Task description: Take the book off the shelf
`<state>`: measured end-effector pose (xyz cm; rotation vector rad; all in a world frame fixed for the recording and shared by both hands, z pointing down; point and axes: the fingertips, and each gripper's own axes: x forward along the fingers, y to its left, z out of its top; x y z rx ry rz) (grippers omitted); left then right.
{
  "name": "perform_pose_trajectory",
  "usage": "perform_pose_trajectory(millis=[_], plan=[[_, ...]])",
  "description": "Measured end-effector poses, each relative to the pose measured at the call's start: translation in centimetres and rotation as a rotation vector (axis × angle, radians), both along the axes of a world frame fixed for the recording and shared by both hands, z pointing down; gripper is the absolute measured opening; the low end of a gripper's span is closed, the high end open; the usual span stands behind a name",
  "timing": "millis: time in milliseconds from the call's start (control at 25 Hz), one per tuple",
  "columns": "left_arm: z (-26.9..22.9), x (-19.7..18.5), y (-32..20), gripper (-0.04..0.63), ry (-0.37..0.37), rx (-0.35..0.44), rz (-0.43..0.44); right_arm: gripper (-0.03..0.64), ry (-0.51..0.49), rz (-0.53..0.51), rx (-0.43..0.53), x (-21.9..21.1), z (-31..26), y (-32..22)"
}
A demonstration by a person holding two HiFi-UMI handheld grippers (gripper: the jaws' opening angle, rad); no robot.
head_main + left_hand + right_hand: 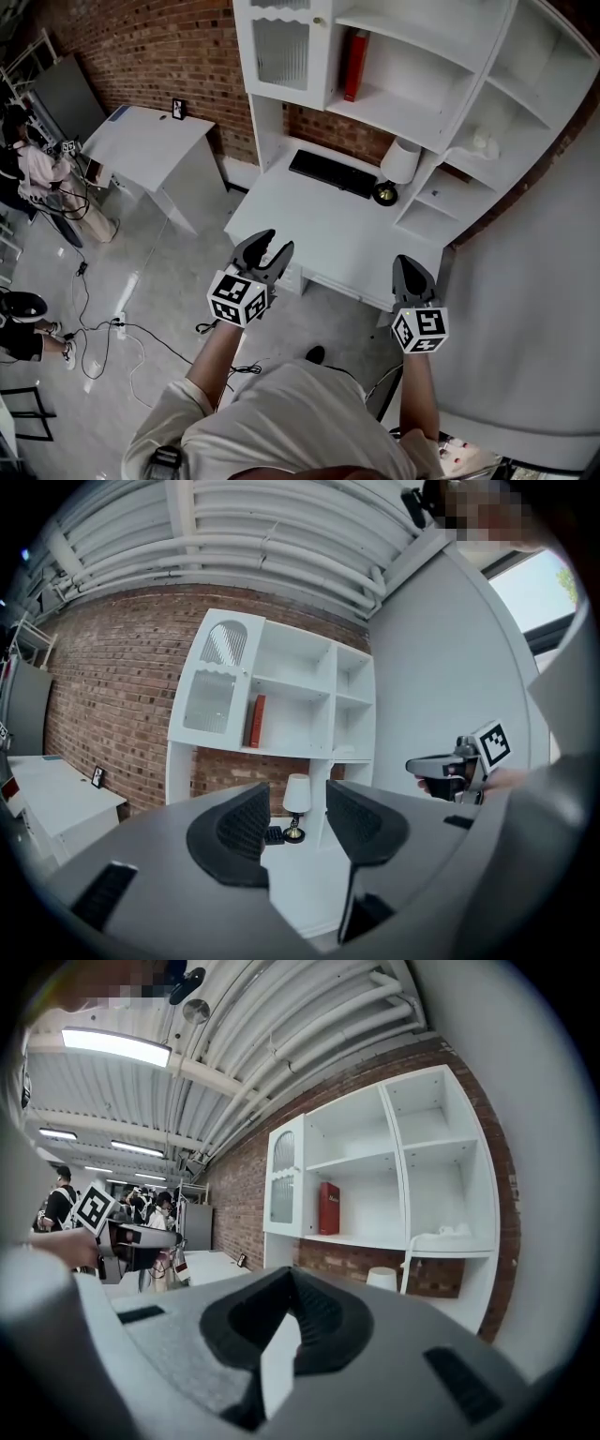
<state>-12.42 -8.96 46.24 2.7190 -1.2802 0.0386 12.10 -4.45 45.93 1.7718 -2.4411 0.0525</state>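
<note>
The red book [355, 64] stands upright in the middle compartment of the white shelf unit [424, 56], beside a glass-fronted door. It also shows in the left gripper view as the book [255, 721] and in the right gripper view as the book [328, 1208]. Both grippers hover over the desk's near edge, well short of the shelf. My left gripper [267, 251] is open with nothing between its pads [246, 825]. My right gripper [412, 270] has its tips together and holds nothing; the right gripper view shows this gripper [291, 1274] the same way.
A black keyboard [332, 173] and a white-shaded lamp [400, 163] sit on the white desk [319, 239] under the shelves. A small white object [484, 142] lies in the right compartment. A white side table [148, 142] stands left, with people and floor cables [112, 328] beyond.
</note>
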Motion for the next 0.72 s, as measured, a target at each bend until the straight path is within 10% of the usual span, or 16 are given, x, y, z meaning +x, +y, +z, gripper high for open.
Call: perform_pose_trajectory(millis=[720], plan=[[1.0, 6.0, -6.2, 0.181, -0.019, -0.035, -0.033, 0.002, -0.023, -0.038, -0.030, 5.7, 1.2, -7.1]])
